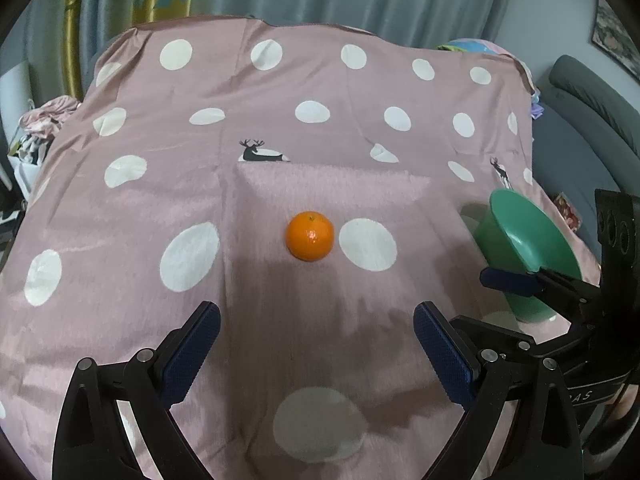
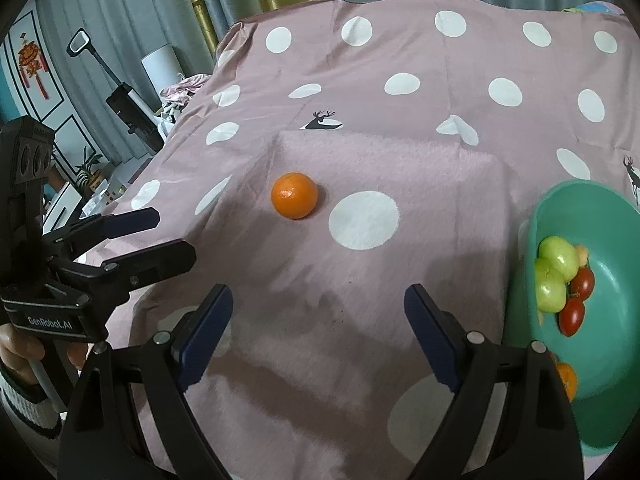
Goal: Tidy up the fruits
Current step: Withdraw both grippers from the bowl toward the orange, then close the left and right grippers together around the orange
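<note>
Both of our claws stand with their blue-padded jaws wide apart and nothing between them, the left gripper and the right gripper each hanging above the pink white-dotted cloth. Ahead of both we see the round orange mandarin alone on that cloth. Off to the right sits the green plastic bowl, already holding two green fruits, two red tomatoes and another orange fruit.

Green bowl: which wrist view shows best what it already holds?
The right wrist view: it looks into the green bowl and shows green and red fruits plus an orange one. The left wrist view shows only its outside and bare inner wall, partly behind the right gripper.
</note>
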Available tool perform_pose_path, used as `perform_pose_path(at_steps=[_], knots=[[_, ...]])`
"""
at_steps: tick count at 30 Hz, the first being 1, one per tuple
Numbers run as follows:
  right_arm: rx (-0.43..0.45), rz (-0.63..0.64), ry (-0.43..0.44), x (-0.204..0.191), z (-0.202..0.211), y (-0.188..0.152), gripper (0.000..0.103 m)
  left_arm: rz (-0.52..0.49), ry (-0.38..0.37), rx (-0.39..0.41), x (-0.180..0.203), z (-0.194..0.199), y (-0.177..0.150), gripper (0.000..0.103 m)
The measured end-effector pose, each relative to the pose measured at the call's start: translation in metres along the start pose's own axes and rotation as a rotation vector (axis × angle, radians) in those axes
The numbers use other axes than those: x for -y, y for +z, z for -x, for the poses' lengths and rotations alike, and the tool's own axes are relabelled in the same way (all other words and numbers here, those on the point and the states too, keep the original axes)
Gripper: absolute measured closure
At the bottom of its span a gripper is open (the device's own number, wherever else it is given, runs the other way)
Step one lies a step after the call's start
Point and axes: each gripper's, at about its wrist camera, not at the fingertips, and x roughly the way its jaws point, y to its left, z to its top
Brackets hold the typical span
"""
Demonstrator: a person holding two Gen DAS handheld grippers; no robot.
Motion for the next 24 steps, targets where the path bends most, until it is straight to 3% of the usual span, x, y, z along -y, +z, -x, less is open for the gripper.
perform_pose_path(at_steps=[9,16,24], knots=[[-0.010,-0.008,-0.002,0.008,-0.009,0.005,0.014,0.012,-0.035,-0.024,-0.003,-0.012,0.009,0.006],[-0.017,-0.003,-0.004,0.012,-0.017,0.009,0.014,0.085,-0.123,-0.033,-0.017,-0.017,0.019,0.006],[-0.026,0.015,0.022,0.008,-0.029,0.016,0.015,0.115,-0.168,-0.052,-0.027,-0.028,0.031,0.006]])
